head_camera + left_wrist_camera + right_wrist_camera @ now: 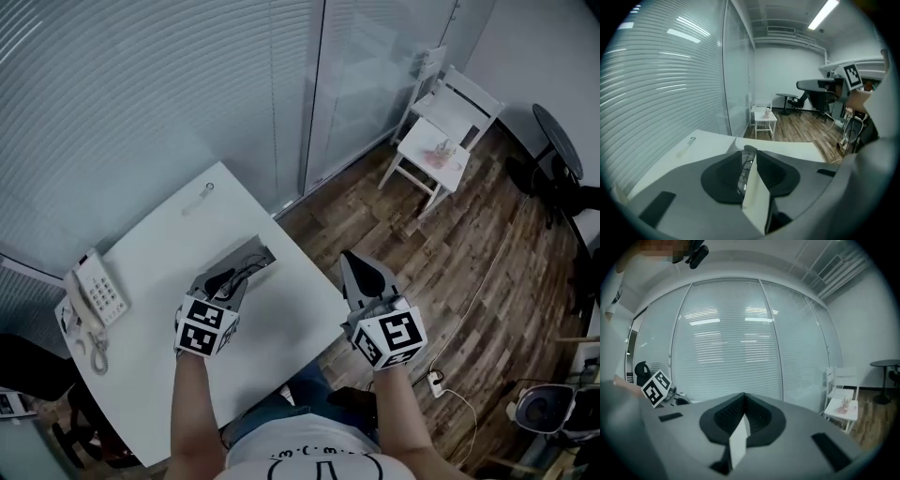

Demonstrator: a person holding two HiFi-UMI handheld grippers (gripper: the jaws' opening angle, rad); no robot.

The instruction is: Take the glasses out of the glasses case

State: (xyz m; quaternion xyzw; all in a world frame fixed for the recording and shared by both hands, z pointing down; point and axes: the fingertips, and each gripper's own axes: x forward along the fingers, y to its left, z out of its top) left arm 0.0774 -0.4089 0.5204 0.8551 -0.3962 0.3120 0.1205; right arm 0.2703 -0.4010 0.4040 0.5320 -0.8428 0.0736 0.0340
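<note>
**Left edge of the worktop (159, 244):** a telephone (94, 295), not involved in the task.

**Left claw (750, 154):** over the middle of the worktop, angled down, jaws a narrow slit apart. A thin glinting strip (745, 171) shows in that slit. I cannot tell whether it sits between the pads or just beyond them, and no pinch is evident.

**Task's thing:** directly ahead of this claw, toward the worktop's right edge, lies a grey boxy shape that I take for the glasses case (255, 253). The claw partly covers it, and the glasses cannot be made out with certainty. Its long axis appears to run in line with the claw, pointing at the right edge.

**Right claw (743, 398):** jaws together, nothing between them, held beyond the right edge over the wooden floor (450, 234).

**Assessment:** the case is probably light, stiff and smooth, so it is liable to skate on the bare worktop; pin it by the shell. Glasses are fragile and springy; take them at the bridge or a temple, never on the lenses.
</note>
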